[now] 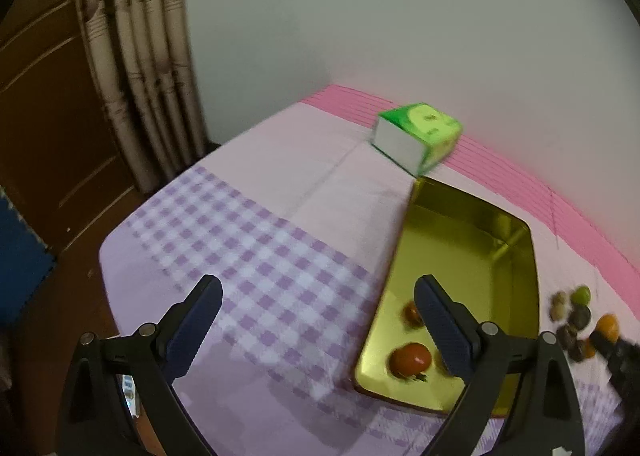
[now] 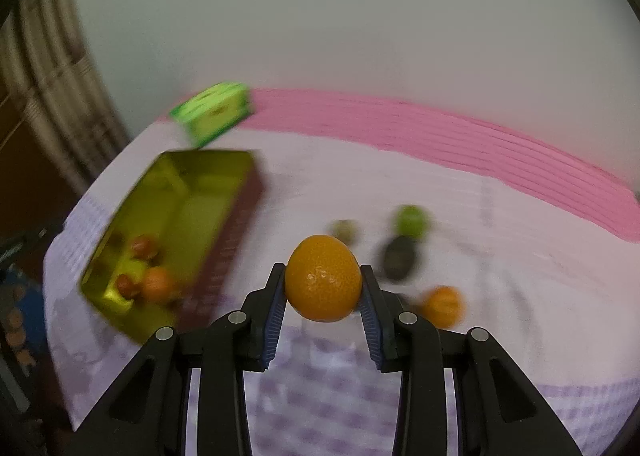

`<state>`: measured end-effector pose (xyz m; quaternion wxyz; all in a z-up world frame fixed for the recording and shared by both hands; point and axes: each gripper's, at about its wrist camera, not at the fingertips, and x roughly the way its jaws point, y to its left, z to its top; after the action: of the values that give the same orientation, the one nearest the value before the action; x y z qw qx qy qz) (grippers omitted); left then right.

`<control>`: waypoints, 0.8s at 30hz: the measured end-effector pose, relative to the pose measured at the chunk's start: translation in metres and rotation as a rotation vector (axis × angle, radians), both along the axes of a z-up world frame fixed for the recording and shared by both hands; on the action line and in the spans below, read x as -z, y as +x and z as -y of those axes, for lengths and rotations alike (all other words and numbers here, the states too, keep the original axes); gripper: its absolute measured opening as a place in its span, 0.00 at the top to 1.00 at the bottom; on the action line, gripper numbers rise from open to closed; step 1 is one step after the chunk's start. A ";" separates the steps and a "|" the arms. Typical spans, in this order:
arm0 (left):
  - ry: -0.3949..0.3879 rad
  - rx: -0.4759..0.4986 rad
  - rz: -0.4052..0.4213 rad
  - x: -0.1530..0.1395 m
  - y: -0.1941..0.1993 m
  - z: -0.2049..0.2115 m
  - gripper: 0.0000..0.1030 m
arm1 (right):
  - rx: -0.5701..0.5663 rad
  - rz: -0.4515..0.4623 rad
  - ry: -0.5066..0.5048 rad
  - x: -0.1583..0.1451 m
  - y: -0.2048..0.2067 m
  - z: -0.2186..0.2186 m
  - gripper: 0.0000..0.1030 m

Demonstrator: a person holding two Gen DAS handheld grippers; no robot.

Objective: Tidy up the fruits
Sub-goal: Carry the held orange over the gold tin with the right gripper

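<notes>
My right gripper (image 2: 323, 270) is shut on an orange (image 2: 323, 280) and holds it above the checked cloth. To its left lies a gold tin tray (image 2: 192, 192) with an orange fruit (image 2: 158, 284) and small red fruits (image 2: 142, 246) at its near end. Loose on the cloth beyond are a green fruit (image 2: 410, 220), a dark fruit (image 2: 400, 258) and another orange (image 2: 442, 306). My left gripper (image 1: 318, 284) is open and empty, over the cloth just left of the tray (image 1: 460, 224). A red fruit (image 1: 411, 360) lies in the tray beside its right finger (image 1: 444, 328).
A green tissue box (image 1: 416, 132) stands beyond the tray's far end, near the white wall. The table's edge (image 1: 108, 256) drops off at the left towards a curtain (image 1: 136, 56) and a wooden door. A pink striped band (image 2: 440, 128) runs along the back.
</notes>
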<state>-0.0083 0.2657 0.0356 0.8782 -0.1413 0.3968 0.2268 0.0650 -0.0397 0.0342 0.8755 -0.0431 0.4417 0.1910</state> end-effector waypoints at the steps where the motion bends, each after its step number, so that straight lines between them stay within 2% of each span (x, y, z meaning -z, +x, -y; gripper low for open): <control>1: -0.008 -0.017 -0.002 0.001 0.000 -0.004 0.08 | -0.023 -0.003 -0.003 0.002 -0.002 -0.009 0.65; 5: -0.021 -0.043 -0.022 0.005 0.000 -0.011 0.08 | -0.133 -0.019 -0.030 0.011 -0.016 -0.055 0.65; 10: -0.033 -0.038 -0.032 0.008 0.002 -0.011 0.08 | -0.211 -0.022 -0.082 0.024 -0.027 -0.085 0.65; 16: -0.037 -0.034 -0.048 0.012 0.005 -0.010 0.08 | -0.270 -0.023 -0.130 0.036 -0.026 -0.111 0.65; 24: -0.040 -0.031 -0.063 0.017 0.007 -0.010 0.08 | -0.297 -0.029 -0.168 0.049 -0.026 -0.123 0.65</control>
<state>-0.0017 0.2757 0.0191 0.8585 -0.1578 0.4266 0.2369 0.0386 0.0829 -0.0147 0.8245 -0.1781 0.4575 0.2812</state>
